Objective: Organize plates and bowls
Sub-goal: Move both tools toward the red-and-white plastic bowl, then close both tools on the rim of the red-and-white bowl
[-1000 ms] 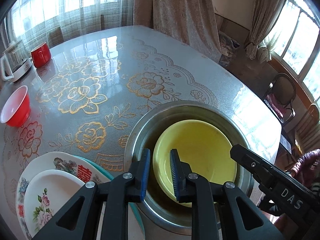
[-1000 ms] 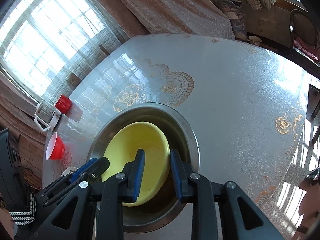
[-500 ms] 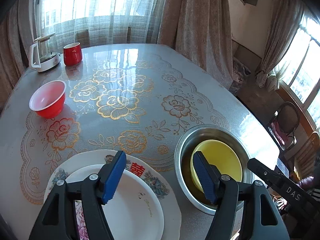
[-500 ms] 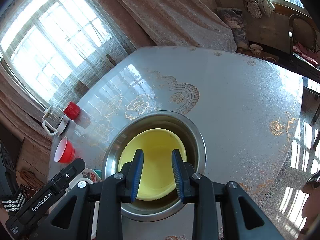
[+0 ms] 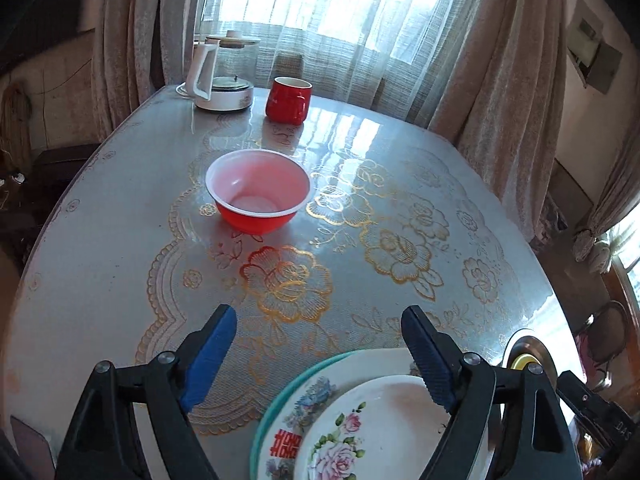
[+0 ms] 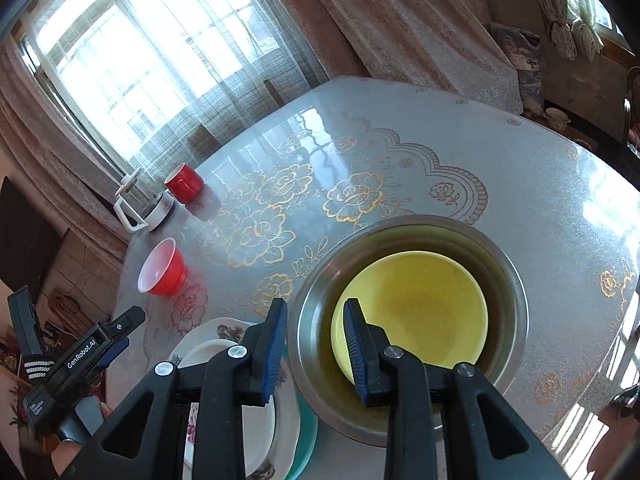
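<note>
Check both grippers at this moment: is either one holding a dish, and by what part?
Neither holds anything. The left gripper, jaws opening, hangs above bare table. The right gripper straddles the steel bowl rim without touching.

I see a glossy tabletop (image 5: 120, 248) under a smooth cover printed with gold flowers, a dull metal basin (image 6: 516, 292) holding a smooth yellow bowl (image 6: 420, 304), glazed floral plates (image 5: 360, 432), and a shiny red plastic bowl (image 5: 256, 200).

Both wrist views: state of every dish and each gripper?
red bowl: upright, empty, alone on the table.
yellow bowl: nested in the steel basin.
plates: stacked, floral one on top.
red mug: upright beside the kettle.
left gripper: jaws opening, nothing between.
right gripper: straddles basin rim, grip unclear.
</note>
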